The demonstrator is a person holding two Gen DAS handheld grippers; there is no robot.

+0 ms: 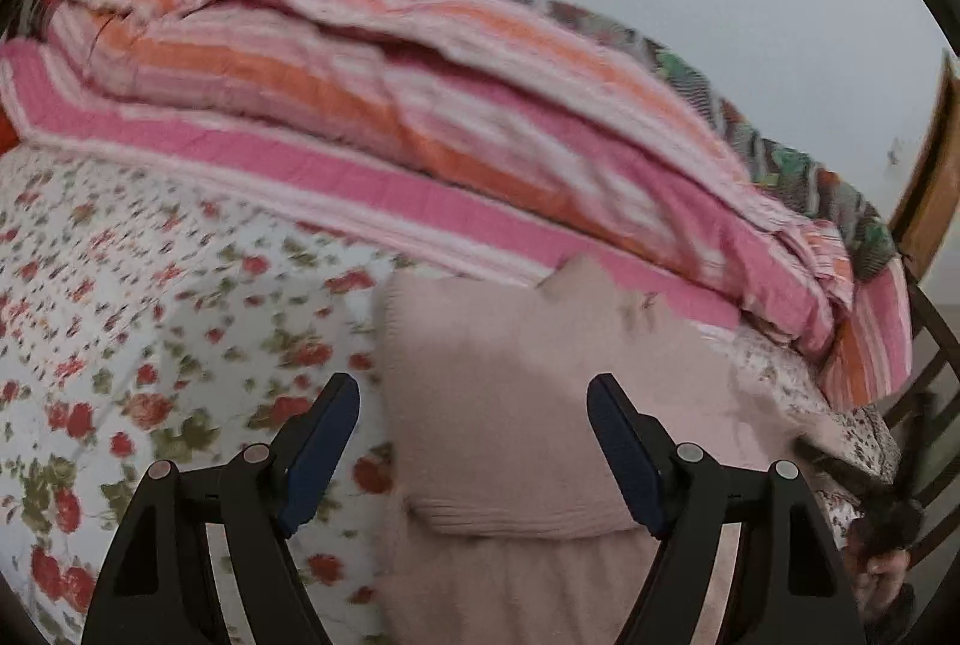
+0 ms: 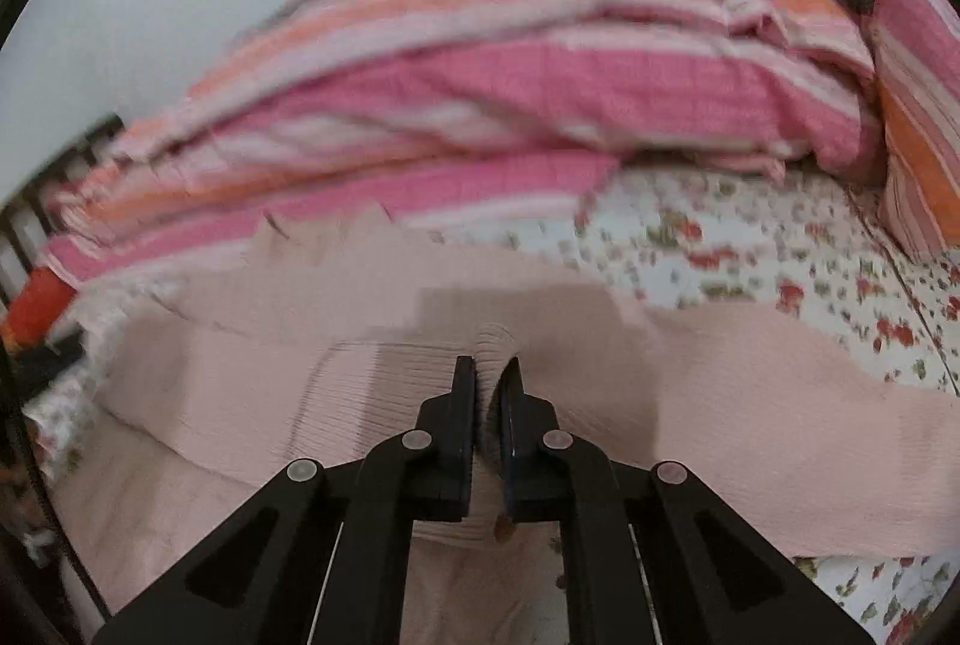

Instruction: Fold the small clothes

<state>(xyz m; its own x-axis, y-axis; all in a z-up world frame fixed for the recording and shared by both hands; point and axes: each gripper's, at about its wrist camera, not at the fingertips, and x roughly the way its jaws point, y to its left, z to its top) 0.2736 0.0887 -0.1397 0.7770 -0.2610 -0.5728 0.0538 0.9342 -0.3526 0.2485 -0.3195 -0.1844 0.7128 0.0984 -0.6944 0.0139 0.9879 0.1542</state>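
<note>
Bed (image 1: 150, 285) under a floral sheet, with a pink and orange striped quilt (image 1: 420, 105) heaped along its far side against the pale wall; nearer, a pale pink knitted garment (image 1: 510, 393) spread on the sheet just short of the quilt. Left tongs (image 1: 474, 456) spread wide above a ribbed fold of the knit, pads clear of it; right tongs (image 2: 487, 393) pinched narrow on a raised ribbed ridge of the same garment.

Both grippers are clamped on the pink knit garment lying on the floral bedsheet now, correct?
Not quite. Only the right gripper is shut on the pink knit garment; the left wrist view shows the left gripper open over it. It does lie on the floral bedsheet.
</note>
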